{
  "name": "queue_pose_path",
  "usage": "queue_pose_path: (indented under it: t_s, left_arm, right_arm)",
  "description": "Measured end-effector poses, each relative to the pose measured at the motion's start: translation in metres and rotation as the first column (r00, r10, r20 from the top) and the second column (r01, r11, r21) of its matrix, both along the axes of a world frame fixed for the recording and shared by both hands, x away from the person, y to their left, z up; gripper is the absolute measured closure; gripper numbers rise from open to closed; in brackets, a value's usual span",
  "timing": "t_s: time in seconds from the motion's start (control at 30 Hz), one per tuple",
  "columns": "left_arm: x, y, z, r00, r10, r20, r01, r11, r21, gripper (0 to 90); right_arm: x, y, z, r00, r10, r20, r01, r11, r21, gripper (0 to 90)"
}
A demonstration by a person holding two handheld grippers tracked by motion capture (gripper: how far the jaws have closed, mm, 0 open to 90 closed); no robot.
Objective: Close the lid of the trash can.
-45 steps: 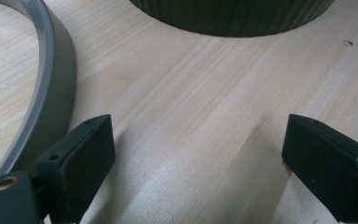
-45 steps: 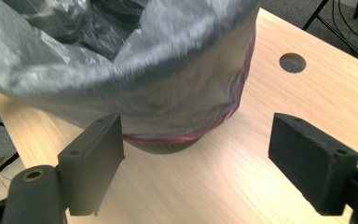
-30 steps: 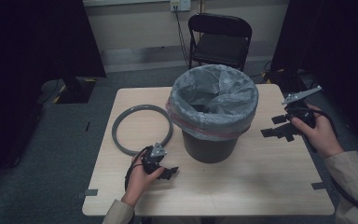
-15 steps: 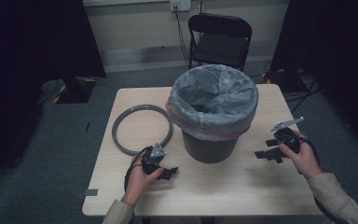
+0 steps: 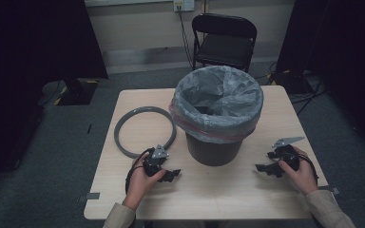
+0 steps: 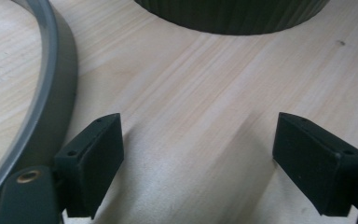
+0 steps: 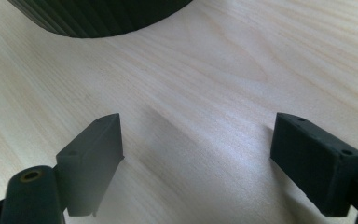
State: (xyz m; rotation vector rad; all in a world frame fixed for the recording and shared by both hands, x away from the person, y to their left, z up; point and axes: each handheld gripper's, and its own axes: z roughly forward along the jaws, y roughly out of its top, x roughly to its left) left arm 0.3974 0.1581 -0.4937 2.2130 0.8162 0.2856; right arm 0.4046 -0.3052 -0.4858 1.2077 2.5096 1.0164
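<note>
A dark ribbed bin [image 5: 214,149] lined with a grey bag [image 5: 217,97] stands mid-table. Left of it a grey ring [image 5: 145,130] lies flat on the wood. My left gripper [image 5: 172,175] rests low at the front left, between ring and bin, pointing right. Its jaws stand open over bare wood and have just been closing a little with nothing between them. In the left gripper view [image 6: 198,158] the ring [image 6: 51,93] curves past the left jaw and the bin's base [image 6: 233,16] is ahead. My right gripper [image 5: 266,168] sits open at the front right, aimed at the bin [image 7: 102,16], over bare wood [image 7: 196,158].
The light wooden table [image 5: 218,199] has bare room along its front edge and right side. A black folding chair [image 5: 223,38] stands behind the table. Cables and dark gear [image 5: 299,80] lie on the floor at the back right. Tape marks [image 5: 91,195] stick to the carpet.
The right hand has come down with its gripper from beside the bin's rim to just above the table at the front right. The left hand has kept its place.
</note>
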Motion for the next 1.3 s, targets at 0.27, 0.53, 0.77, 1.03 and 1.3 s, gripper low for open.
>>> queue_pose_path:
  t_s: [0.27,0.53,0.77,1.03,1.3]
  left_arm:
    - [0.008,0.014,0.024,0.9988,0.046,0.015,-0.046,0.9989,-0.014,15.9]
    - [0.034,0.035,0.038,0.9921,0.125,0.008,-0.125,0.9921,-0.010,15.6]
    - [0.076,0.057,0.043,0.9681,0.249,0.030,-0.250,0.9670,0.050,16.0]
    - [0.092,0.062,0.019,0.9559,0.294,-0.004,-0.291,0.9491,0.121,17.2]
    - [0.061,0.057,0.006,0.9697,0.243,-0.031,-0.237,0.9641,0.119,20.5]
  right_arm:
    - [-0.014,0.004,-0.011,0.9895,0.010,0.144,-0.004,0.999,-0.037,11.8]
    - [-0.016,0.004,-0.014,0.9865,0.006,0.164,-0.002,1.000,-0.023,11.5]
    - [-0.016,0.004,-0.014,0.9864,0.005,0.164,-0.001,1.000,-0.024,11.6]
    - [-0.016,0.004,-0.014,0.9864,0.005,0.164,-0.002,1.000,-0.023,11.6]
    - [-0.016,0.004,-0.014,0.9864,0.005,0.165,-0.001,1.000,-0.023,11.6]
